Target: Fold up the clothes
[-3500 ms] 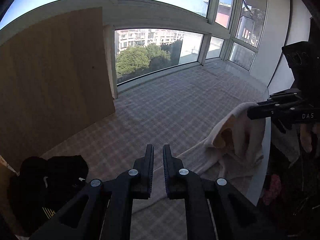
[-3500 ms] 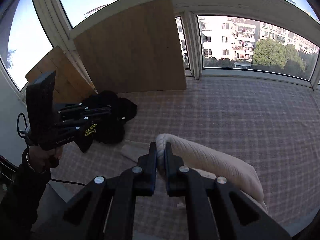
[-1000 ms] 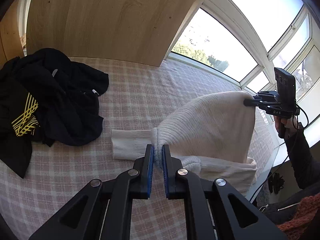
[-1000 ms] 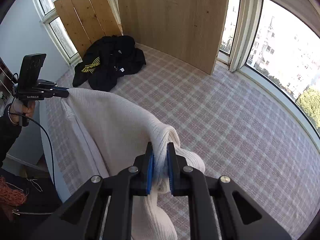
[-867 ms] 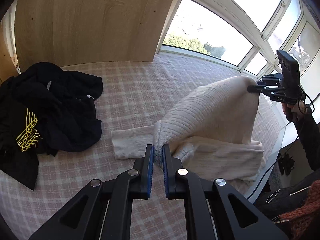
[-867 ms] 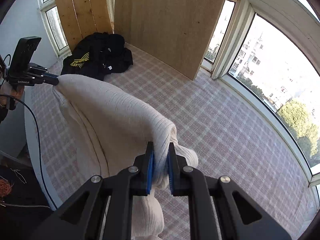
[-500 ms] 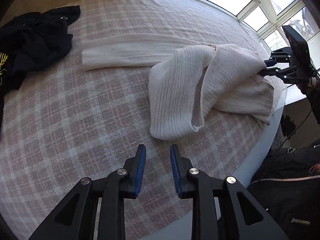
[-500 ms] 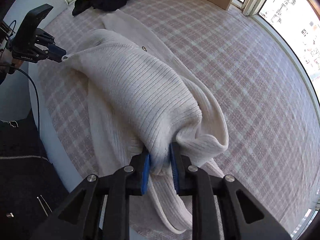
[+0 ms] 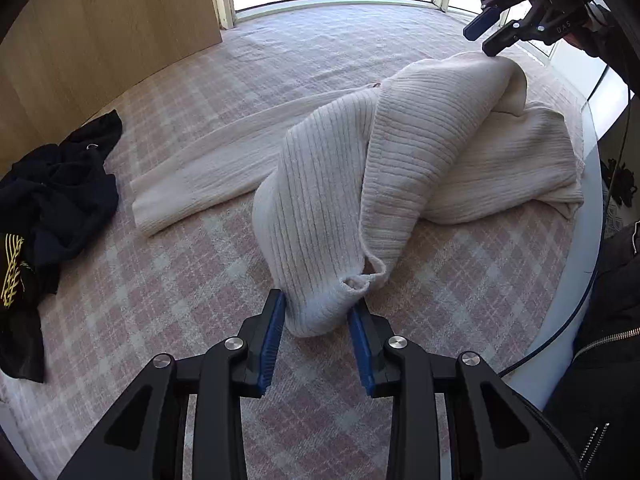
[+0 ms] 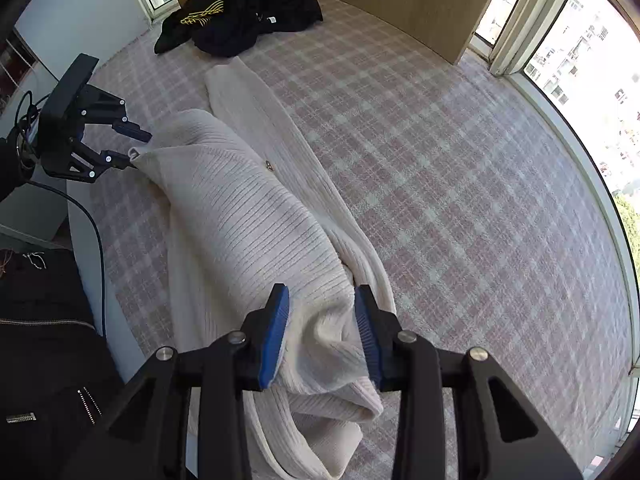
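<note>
Sweater [image 9: 400, 168] heaped on checked bed cover [image 9: 160, 288], both claws spread apart.

A loose ridge is flanked at one end by the left claw [image 9: 318, 340] and at the other by the right claw [image 10: 322, 334]; nothing is clamped. If the ridge is nudged, it could slump unevenly, and the outstretched sleeve [image 9: 192, 172] could be dragged askew.

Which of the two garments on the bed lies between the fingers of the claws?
The cream ribbed sweater: both open claws, left claw and right claw, straddle its ends. The black garment lies apart, crumpled by the wooden board.
</note>
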